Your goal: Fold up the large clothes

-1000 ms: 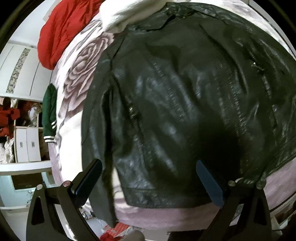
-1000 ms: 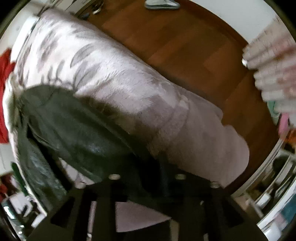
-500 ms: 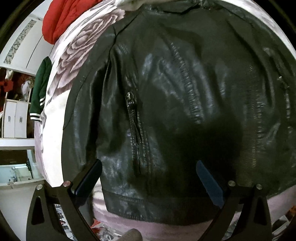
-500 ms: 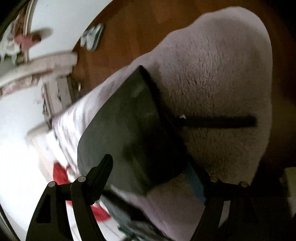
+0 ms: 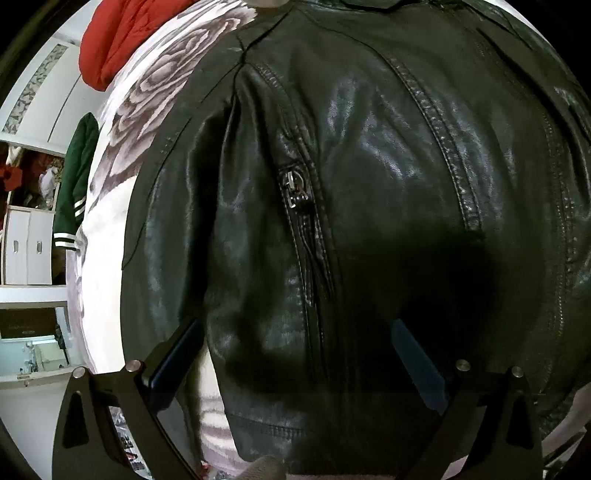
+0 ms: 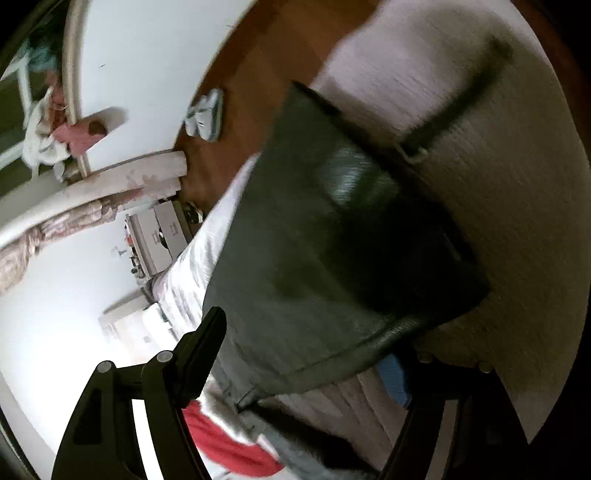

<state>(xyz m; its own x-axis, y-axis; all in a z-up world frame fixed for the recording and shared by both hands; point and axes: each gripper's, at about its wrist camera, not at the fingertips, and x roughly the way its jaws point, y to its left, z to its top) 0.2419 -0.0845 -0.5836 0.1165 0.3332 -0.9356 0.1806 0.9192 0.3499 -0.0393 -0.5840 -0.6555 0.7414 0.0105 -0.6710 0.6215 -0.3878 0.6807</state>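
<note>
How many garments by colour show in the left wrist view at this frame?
Black: 1, the leather jacket spread on the rose-print blanket
Red: 1, the red garment at the blanket's far edge
Green: 1, the green jacket with white stripes off the blanket's side
Total: 3 garments

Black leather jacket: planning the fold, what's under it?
The black leather jacket lies on a rose-print fleece blanket, which shows around its edges. Anything beneath its middle is covered.
</note>
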